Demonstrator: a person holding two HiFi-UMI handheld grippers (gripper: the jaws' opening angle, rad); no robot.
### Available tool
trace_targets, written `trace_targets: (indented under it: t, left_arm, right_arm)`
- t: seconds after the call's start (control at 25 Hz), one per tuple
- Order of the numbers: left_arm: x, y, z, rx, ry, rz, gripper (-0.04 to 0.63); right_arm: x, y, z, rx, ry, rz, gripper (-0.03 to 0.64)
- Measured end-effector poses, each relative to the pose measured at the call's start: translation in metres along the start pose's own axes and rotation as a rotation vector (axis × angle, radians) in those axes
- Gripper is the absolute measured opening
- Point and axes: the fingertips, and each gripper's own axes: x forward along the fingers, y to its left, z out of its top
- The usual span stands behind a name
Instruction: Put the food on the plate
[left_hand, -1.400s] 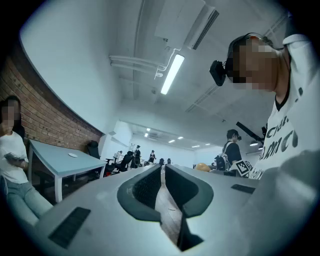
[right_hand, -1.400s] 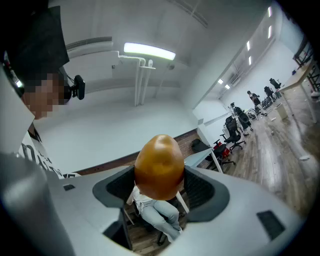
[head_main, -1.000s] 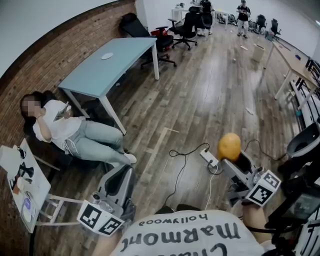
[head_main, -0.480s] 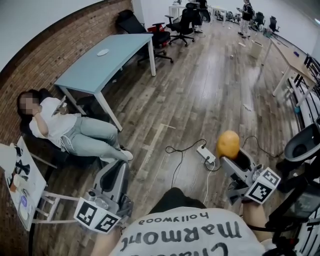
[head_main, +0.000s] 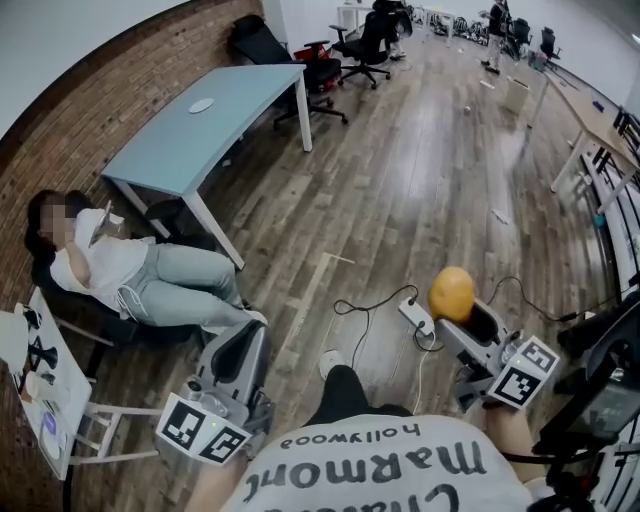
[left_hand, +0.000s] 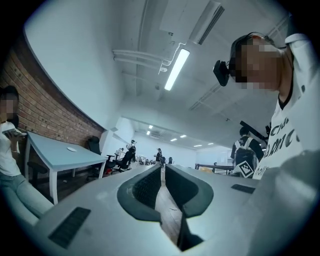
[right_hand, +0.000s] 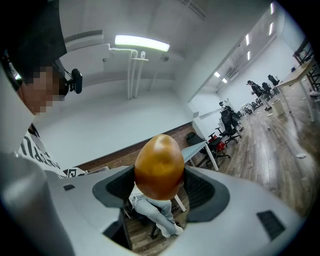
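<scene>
My right gripper (head_main: 462, 318) is shut on a round orange-brown piece of food (head_main: 451, 293), held above the wooden floor at the lower right of the head view. In the right gripper view the food (right_hand: 159, 167) bulges up between the two dark pads of the right gripper (right_hand: 162, 184). My left gripper (head_main: 240, 360) hangs at the lower left, jaws pressed together with nothing between them; in the left gripper view the left gripper (left_hand: 163, 176) shows only a thin slit. A small white plate (head_main: 201, 105) lies on the light blue table (head_main: 215, 125) far off at the upper left.
A person (head_main: 130, 275) reclines in a chair against the brick wall, left of the table. A power strip and cables (head_main: 414, 316) lie on the floor ahead of me. Office chairs (head_main: 320, 65) stand behind the table. A white chair (head_main: 50, 395) is at the far left.
The view has shifted slightly as I step forward; a foot now shows on the floor below. Both grippers hold roughly the same pose, the right still gripping the food.
</scene>
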Motion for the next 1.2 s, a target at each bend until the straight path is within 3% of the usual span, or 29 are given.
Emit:
trace_targets:
  t: [0.44, 0.68, 1.2]
  left_arm:
    - [0.110, 0.150, 0.008, -0.046, 0.043, 0.058, 0.029]
    - [0.154, 0.220, 0.020, -0.056, 0.024, 0.092, 0.031]
    - [0.218, 0.293, 0.000, -0.065, 0.055, 0.123, 0.029]
  right_arm:
    - [0.164, -0.071, 0.046, 0.014, 0.008, 0.056, 0.311]
    - [0.235, -0.101, 0.060, 0.007, 0.038, 0.066, 0.311]
    - [0.323, -0.156, 0.066, -0.008, 0.103, 0.061, 0.311]
